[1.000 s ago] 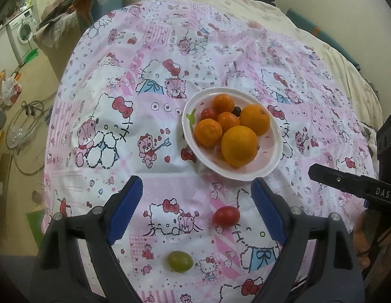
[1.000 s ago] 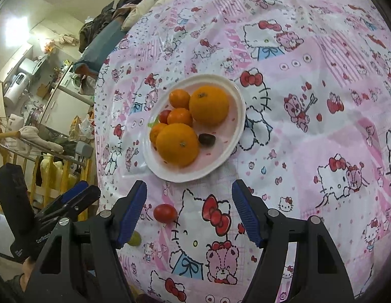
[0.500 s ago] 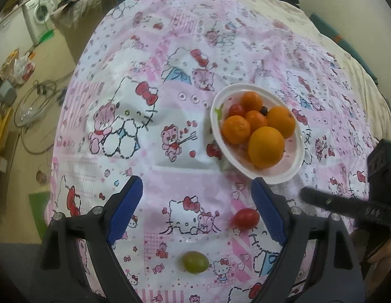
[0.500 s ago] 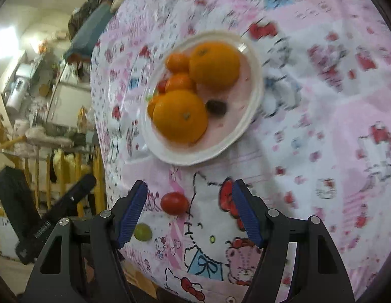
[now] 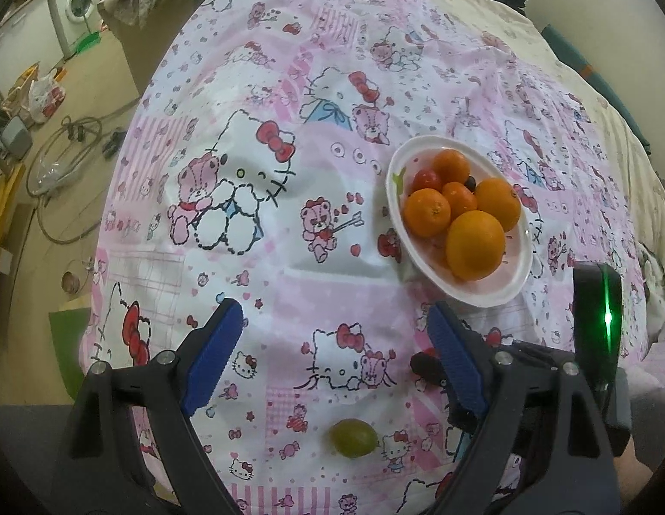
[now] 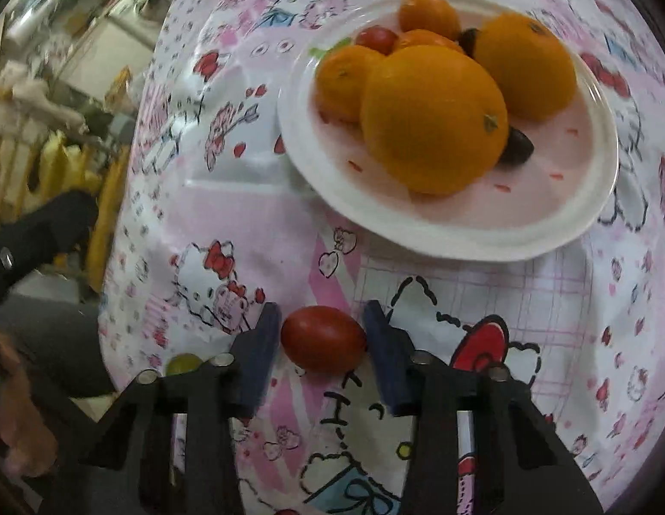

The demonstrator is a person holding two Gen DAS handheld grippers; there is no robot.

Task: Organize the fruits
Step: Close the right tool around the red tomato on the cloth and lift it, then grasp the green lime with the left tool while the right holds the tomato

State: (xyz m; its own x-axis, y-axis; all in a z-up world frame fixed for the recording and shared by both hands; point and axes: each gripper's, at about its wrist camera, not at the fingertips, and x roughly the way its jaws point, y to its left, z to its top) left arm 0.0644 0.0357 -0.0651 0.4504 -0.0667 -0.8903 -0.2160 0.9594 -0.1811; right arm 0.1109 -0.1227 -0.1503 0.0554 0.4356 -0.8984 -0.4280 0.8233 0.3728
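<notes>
Plate [image 6: 461, 236]: white, on the patterned bedsheet [image 5: 255, 266]; holds 5 orange citrus fruits, 1 red tomato and at least 1 dark grape.
Outstanding: 2 pieces off the plate, cherry tomato [image 6: 323, 339] and green grape [image 5: 353, 437], both near it.
Right gripper [image 6: 321, 339]: closing around the cherry tomato, pads at its sides; firm contact not confirmed.
Left gripper [image 5: 332, 360]: wide open, empty, above the sheet near the green grape.
Progress: judged mostly complete.
Obscured: cherry tomato almost hidden in left view; green grape partly hidden in right view.

Red tomato [image 6: 323, 339] and green grape [image 5: 353, 437] lie off plate [image 6: 439, 231]
</notes>
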